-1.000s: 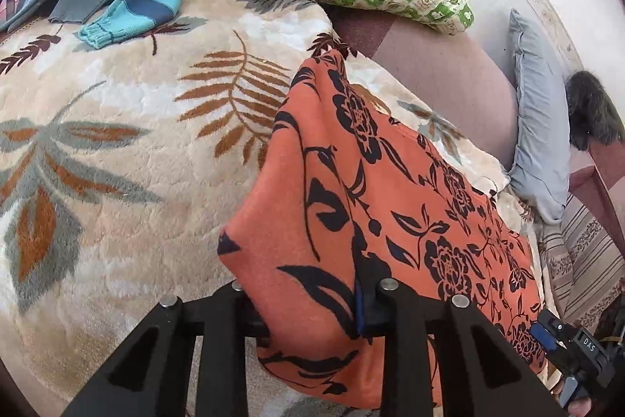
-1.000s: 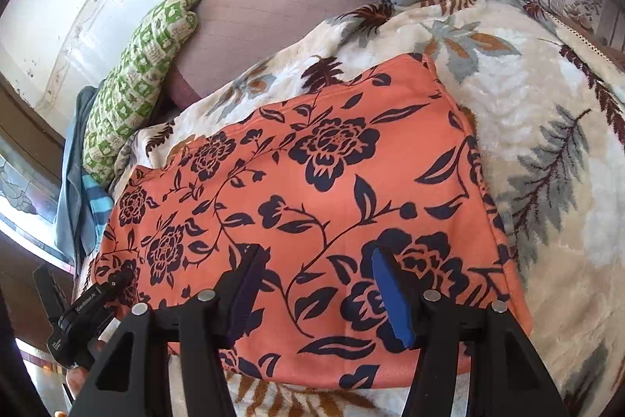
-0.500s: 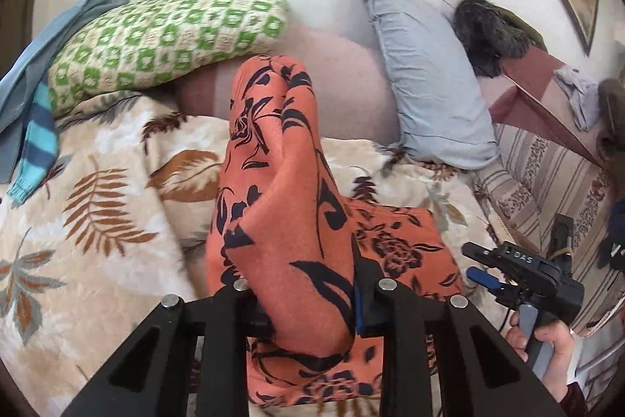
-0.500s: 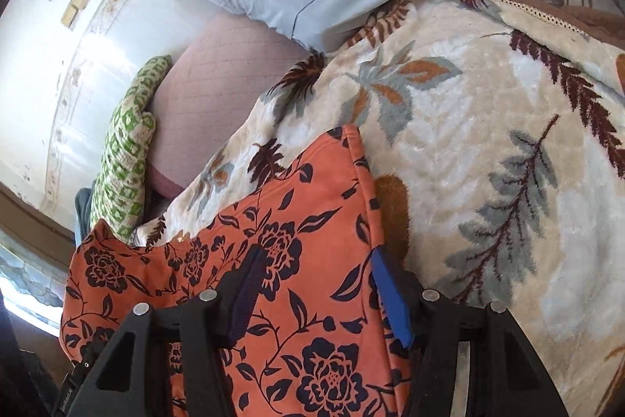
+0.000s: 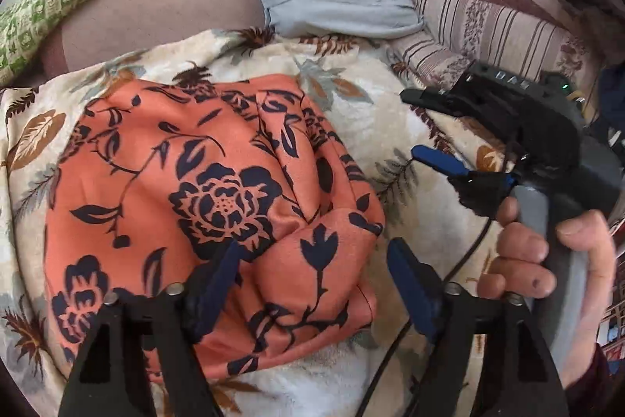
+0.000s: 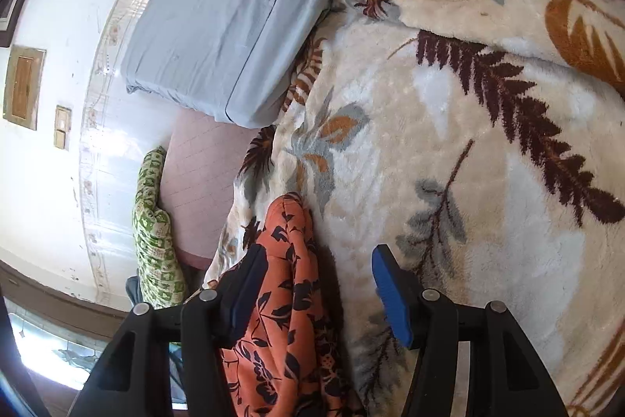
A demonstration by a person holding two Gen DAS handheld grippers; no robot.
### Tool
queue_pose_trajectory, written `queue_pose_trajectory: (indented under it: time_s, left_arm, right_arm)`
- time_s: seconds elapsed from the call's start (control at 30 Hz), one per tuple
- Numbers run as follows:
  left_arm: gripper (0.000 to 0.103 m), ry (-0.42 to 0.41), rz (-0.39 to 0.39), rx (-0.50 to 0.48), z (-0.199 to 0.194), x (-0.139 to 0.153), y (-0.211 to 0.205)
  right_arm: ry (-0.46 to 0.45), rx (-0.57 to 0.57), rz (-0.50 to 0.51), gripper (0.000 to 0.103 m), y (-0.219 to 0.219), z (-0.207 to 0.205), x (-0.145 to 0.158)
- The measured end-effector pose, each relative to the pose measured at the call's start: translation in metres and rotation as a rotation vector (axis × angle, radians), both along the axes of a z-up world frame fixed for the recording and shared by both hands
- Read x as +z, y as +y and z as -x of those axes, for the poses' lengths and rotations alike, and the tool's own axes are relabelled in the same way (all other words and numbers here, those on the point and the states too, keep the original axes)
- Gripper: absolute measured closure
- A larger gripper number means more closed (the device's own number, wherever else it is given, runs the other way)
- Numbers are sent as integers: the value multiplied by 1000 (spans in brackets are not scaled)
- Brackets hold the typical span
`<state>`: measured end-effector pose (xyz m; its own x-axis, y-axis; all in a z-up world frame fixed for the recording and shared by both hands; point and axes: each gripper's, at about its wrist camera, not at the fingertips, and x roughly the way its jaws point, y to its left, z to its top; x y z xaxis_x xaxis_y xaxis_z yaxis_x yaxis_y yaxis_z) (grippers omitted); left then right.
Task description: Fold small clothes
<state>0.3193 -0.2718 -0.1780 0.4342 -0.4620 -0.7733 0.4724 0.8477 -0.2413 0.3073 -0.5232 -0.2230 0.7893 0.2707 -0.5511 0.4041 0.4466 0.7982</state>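
Left wrist view: left gripper opening wide over the cloth, folded on the blanket; pads clear of it.
Same view only: hand holding the right gripper.
Right wrist view: right gripper spread, cloth edge beside its left pad.

Right claw, jaws apart, over a leaf-patterned blanket; orange floral garment beside its left finger; blue pillow beyond.
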Motion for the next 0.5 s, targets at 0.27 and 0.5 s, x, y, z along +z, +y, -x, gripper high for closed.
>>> queue_pose_trajectory:
  time_s: [0.27,0.5]
  left_arm:
    - [13,-123,-95,200,1,32,93]
    - [13,-85,-207,330,-22,-5,135]
  right_arm:
    - [-121,211,24,42,54,-10,32]
    - [-108,452,-112,56,123,-17,25]
